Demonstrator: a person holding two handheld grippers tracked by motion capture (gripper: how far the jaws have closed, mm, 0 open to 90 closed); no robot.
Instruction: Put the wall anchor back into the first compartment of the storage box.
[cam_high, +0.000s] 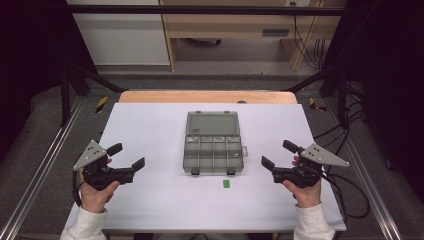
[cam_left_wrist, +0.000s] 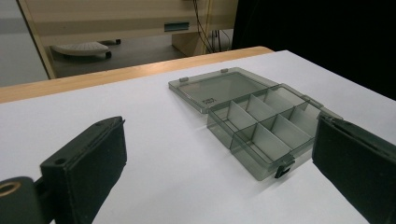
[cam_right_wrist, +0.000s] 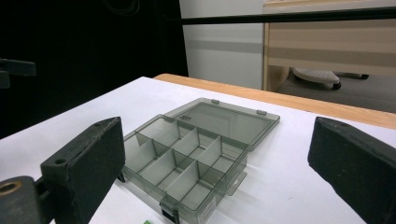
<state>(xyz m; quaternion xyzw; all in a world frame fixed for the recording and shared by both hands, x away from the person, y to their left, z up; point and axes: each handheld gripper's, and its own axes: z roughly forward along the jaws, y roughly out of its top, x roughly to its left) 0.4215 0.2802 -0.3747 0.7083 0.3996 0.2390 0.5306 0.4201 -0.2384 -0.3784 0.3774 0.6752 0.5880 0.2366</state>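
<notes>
A grey see-through compartment box (cam_high: 213, 154) lies open at the middle of the white table (cam_high: 150, 200), its lid (cam_high: 212, 123) folded flat toward the far side. Its compartments (cam_left_wrist: 266, 128) look bare in both gripper views. A small green piece (cam_high: 226, 183) rests on the table just in front of the box. My left gripper (cam_high: 127, 156) is held at the left of the box, jaws wide open with nothing between them. My right gripper (cam_high: 279, 154) sits at the right of the box (cam_right_wrist: 187, 163), also open and holding nothing.
The table's wooden far edge (cam_high: 207, 96) borders a grey floor. Black frame bars (cam_high: 75, 80) stand at both sides, and cables (cam_high: 345, 185) trail off the right. A wooden desk (cam_high: 230, 25) stands beyond.
</notes>
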